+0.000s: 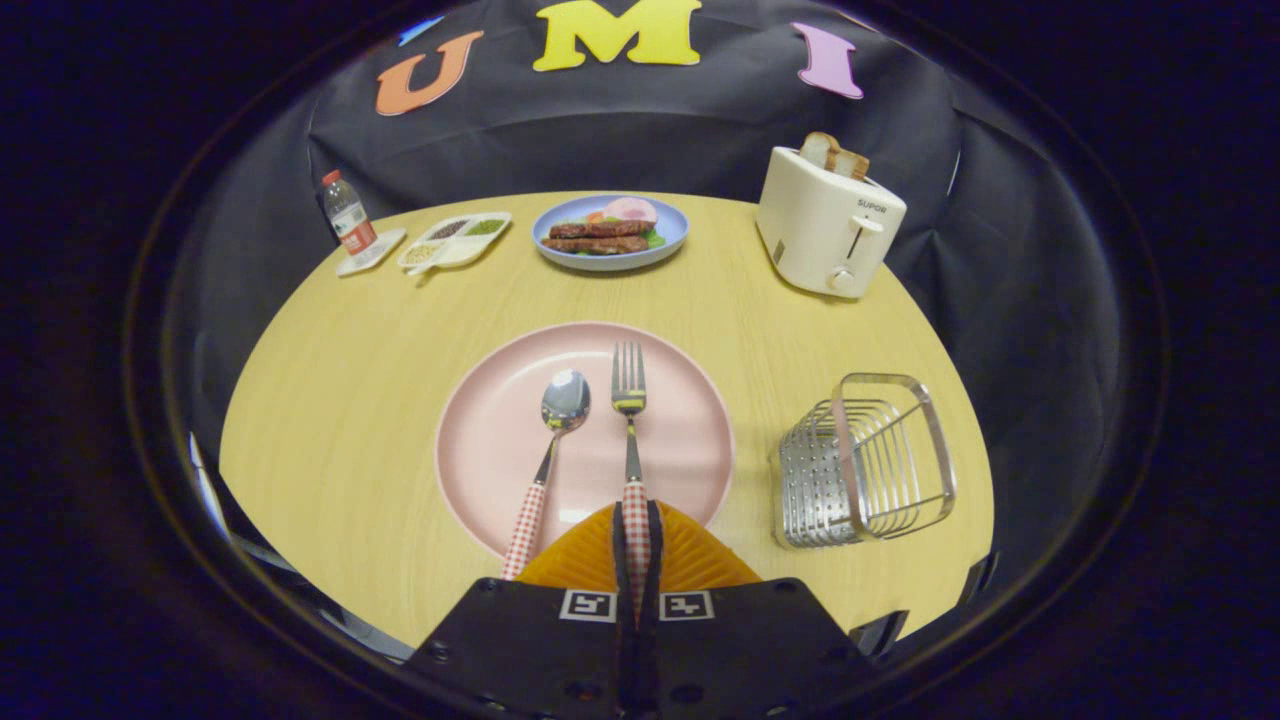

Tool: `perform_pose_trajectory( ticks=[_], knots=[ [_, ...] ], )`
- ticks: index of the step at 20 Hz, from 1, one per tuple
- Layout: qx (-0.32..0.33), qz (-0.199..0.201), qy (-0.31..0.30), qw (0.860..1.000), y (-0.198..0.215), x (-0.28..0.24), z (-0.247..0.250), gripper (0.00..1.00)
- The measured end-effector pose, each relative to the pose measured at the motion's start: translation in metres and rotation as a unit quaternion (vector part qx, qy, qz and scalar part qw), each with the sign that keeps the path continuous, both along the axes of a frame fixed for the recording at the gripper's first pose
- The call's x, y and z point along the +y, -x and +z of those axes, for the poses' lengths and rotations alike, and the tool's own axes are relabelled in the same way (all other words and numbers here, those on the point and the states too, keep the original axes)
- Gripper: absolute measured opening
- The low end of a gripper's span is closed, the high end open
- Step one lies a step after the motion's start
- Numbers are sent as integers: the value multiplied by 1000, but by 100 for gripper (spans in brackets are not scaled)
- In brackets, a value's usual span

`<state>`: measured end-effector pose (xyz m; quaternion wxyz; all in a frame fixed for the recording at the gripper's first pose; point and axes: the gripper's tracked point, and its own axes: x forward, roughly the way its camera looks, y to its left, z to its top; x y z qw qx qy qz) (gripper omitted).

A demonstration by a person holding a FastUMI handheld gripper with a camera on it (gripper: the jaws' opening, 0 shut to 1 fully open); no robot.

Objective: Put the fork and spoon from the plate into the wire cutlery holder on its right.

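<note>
A pink plate (690, 400) lies on the wooden table just ahead of my fingers. On it a fork (629, 400) and a spoon (557, 425) lie side by side, both with red-checked handles, the spoon to the left. My gripper (637, 535) is shut on the fork's handle, which runs between the two fingers. The fork's tines point away from me and still rest over the plate. The wire cutlery holder (865, 460) stands to the right of the plate, empty as far as I can see.
A white toaster (828, 222) with bread in it stands at the back right. A blue plate of food (610, 232) sits at the back middle, a divided dish (455, 240) and a small bottle (346, 218) at the back left.
</note>
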<state>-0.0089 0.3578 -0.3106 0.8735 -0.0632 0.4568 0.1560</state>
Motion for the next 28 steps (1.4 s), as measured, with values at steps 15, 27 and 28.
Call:
perform_pose_trajectory(
  ticks=[15, 27, 28],
  knots=[
    [104, -10, 56, 993, -5, -168, 113, 1],
    [316, -53, 33, 947, -6, -141, 68, 1],
    [322, -54, 41, 944, -8, -142, 64, 1]
  ],
)
